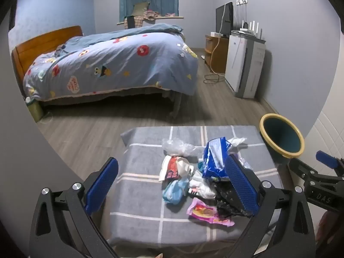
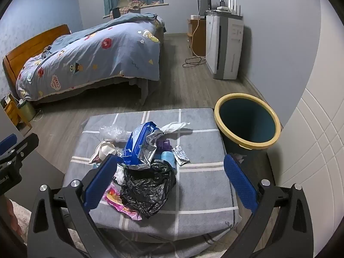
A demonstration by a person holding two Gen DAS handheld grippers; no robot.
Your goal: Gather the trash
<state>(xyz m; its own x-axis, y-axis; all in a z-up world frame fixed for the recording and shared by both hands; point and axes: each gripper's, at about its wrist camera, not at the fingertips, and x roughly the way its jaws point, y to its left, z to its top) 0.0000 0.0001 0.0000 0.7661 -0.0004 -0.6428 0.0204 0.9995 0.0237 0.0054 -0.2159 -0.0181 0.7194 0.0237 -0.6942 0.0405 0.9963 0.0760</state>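
Two hand-held grippers, left (image 1: 172, 185) and right (image 2: 171, 182), gape wide, empty; "DAS" marks one.

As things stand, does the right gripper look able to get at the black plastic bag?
Probably yes. The right gripper is open, and the black plastic bag lies on top of the pile directly ahead of its fingers with nothing over it.

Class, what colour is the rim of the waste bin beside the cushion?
Yellow, around a dark teal inside; the waste bin shows best in the right wrist view.
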